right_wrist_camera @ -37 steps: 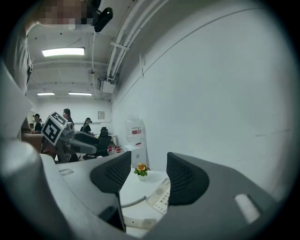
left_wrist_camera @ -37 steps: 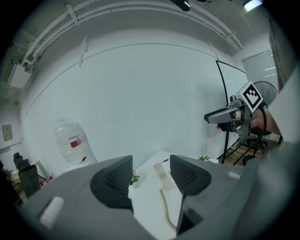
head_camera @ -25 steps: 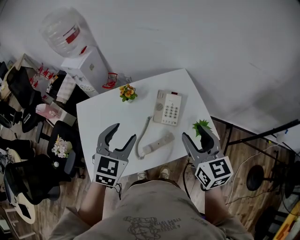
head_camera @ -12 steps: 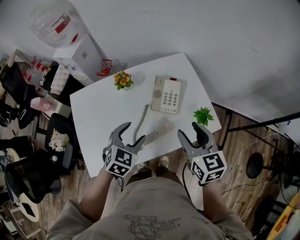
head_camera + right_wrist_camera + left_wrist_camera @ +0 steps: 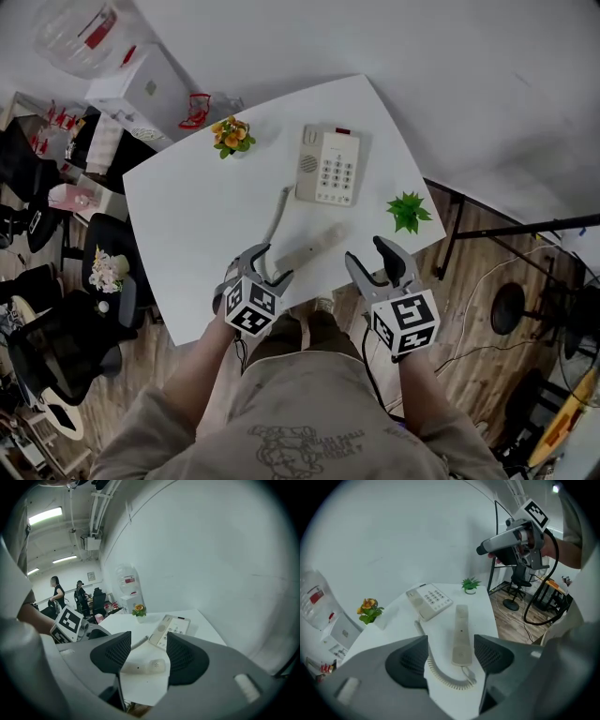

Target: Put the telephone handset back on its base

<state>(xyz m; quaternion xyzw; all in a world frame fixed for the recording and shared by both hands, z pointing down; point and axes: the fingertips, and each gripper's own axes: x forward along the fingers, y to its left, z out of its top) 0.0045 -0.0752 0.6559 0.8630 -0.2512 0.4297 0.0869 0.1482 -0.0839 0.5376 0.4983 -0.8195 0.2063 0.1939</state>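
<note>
1. Reaching down toward the handset [image 5: 309, 253] with the left gripper [image 5: 272, 262] spread wide and pinching nothing.
2. Finding the handset flat on the table [image 5: 187, 206] near the front edge, off the base [image 5: 328, 166] and apart from it, tied to it only by the coiled cord [image 5: 440, 677].
3. Framing the handset's near end between the open left jaws, with neither pad touching it.
4. Holding the right gripper [image 5: 367, 251] just beside the handset's other end, likewise spread and empty.
5. Probably best: close across the narrow width near the handset's middle, for balance.
6. Lift clear before swinging over, minding the cord so as not to drag the base.
7. Line up lengthwise with the cradle strip beside the keypad, then lower flat.
8. Noting a small pot of orange and yellow flowers [image 5: 231, 136] at the far left corner of the table.
9. Noting a little green plant [image 5: 407, 211] near the right edge, its pot barely visible.
10. Spotting an upturned water bottle [image 5: 70, 37] on a dispenser beyond the table; fill level impossible to tell.
</note>
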